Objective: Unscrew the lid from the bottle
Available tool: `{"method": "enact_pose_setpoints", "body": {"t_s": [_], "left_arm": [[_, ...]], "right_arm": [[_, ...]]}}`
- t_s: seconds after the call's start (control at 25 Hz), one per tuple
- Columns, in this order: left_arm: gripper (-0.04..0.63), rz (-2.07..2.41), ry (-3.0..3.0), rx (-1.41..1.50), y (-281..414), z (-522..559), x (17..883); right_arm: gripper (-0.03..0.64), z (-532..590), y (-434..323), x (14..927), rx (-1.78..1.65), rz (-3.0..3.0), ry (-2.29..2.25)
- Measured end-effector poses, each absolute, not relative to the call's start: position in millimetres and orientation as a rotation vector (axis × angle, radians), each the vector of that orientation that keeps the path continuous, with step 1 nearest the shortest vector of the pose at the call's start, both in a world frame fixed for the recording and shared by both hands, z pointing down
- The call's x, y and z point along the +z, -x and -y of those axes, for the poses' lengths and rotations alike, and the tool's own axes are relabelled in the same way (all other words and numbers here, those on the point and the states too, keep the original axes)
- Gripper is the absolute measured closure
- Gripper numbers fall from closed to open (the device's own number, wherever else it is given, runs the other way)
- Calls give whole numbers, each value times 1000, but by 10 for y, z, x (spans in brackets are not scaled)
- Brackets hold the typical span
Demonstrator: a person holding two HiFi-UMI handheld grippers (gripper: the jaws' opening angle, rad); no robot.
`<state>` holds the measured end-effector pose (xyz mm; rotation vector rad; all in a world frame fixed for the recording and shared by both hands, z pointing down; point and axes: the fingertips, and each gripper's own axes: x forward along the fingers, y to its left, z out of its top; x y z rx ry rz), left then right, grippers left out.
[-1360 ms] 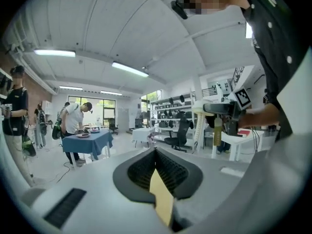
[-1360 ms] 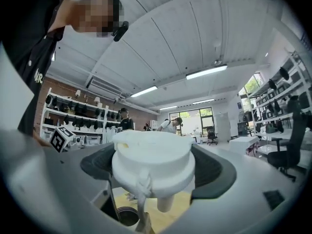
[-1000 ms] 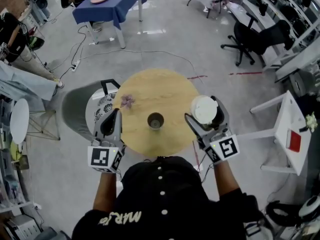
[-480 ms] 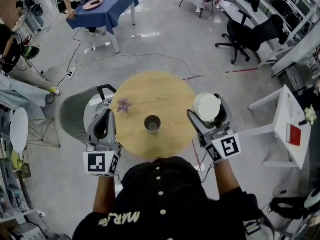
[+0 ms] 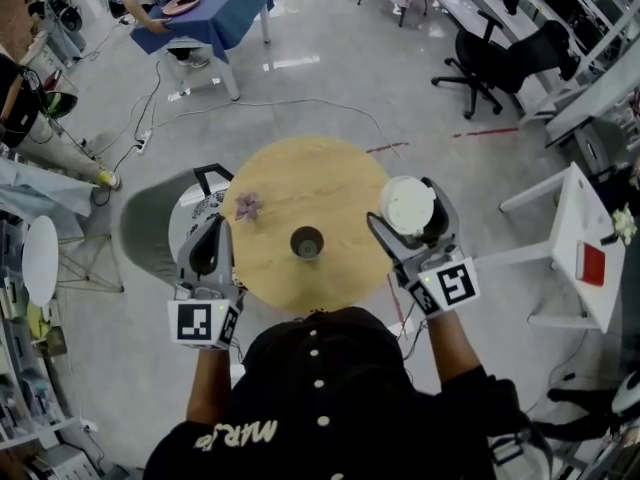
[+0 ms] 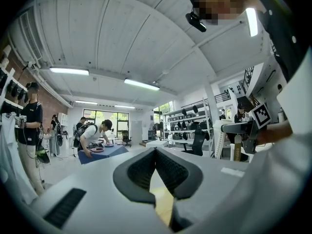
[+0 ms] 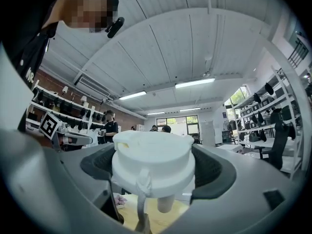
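The open bottle (image 5: 307, 242) stands upright in the middle of the round wooden table (image 5: 330, 173); from above I see its dark mouth. Its white lid (image 5: 407, 200) is off the bottle, held at the table's right edge by my right gripper (image 5: 408, 214), which is shut on it. In the right gripper view the lid (image 7: 153, 160) fills the space between the jaws of the right gripper (image 7: 155, 172), with a strap and a spout hanging below it. My left gripper (image 5: 206, 251) hovers at the table's left edge, shut and empty; the left gripper (image 6: 157, 155) shows its pads touching.
A small purple thing (image 5: 248, 205) lies on the table's left part. A grey chair (image 5: 148, 223) stands left of the table. A white stand (image 5: 580, 258) is to the right, a blue table (image 5: 220, 13) with a person and an office chair (image 5: 500, 63) farther off.
My left gripper has drawn back a little to the left, off the table's edge. The right gripper still holds the lid at about the same spot.
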<state>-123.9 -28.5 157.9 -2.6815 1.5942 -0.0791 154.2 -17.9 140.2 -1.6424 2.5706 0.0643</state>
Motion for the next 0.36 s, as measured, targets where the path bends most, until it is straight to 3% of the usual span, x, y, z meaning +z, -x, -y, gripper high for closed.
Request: {"method": "enact_pose_setpoints", "body": {"t_s": [0.36], "left_arm": [[591, -1602, 2719, -118, 1238, 376, 1698]], "right_arm": [[146, 303, -1473, 1508, 59, -2609, 1640]]}}
